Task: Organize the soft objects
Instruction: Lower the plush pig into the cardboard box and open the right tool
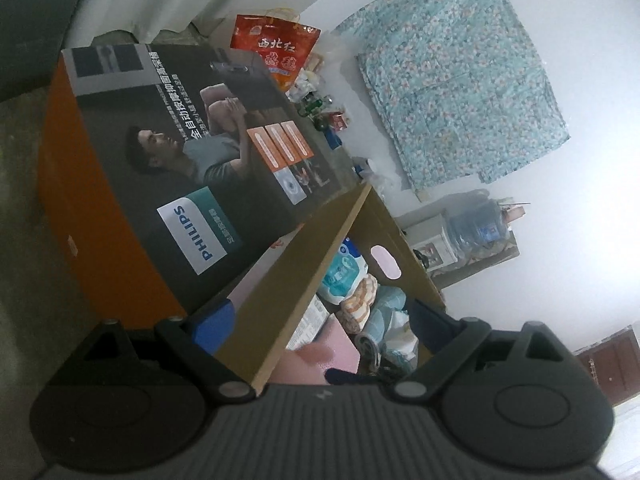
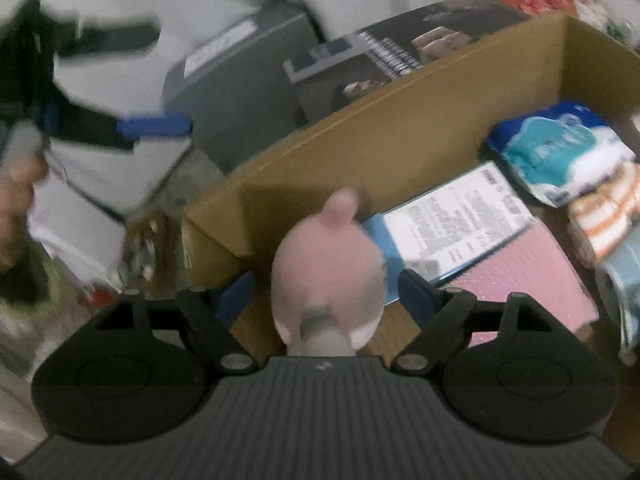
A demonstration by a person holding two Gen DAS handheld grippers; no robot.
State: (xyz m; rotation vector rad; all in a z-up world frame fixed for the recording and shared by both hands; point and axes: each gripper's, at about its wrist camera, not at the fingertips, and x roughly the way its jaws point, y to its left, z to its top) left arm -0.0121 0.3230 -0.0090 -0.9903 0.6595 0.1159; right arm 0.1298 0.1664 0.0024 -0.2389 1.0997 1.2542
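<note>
On the far left of the right wrist view the left gripper (image 2: pixel 152 126) shows as a blur, well outside the box (image 2: pixel 360 120) and beside its wall; in its own view (image 1: pixel 320 316) its jaws stand wide apart astride that cardboard wall, closed on nothing. Moving right, the printed Philips carton (image 1: pixel 180 184) stands just beside the box, with a red bag (image 1: pixel 276 52) behind it. Next comes the pink plush toy (image 2: pixel 328 264), which sits between the spread fingers of the right gripper (image 2: pixel 324 292), over the near corner of the box; the blue pads look apart from its sides, so it seems loose rather than squeezed, though whether it hangs from the tongs or already rests on something below I cannot tell. Further right, inside the box, lie a flat blue-and-white pack (image 2: pixel 452 220) on a pink sheet (image 2: pixel 536 280), a blue tissue pack (image 2: pixel 560 152), an orange-striped towel (image 2: pixel 600 216) and a pale blue roll (image 2: pixel 620 284) at the edge, all packed close together. By my reckoning the sorting is well along: several soft things are already in the box, and the toy is about at the point of being dropped in. What is left, as far as can be seen, is to settle the toy inside; whether more items wait elsewhere is not shown.
</note>
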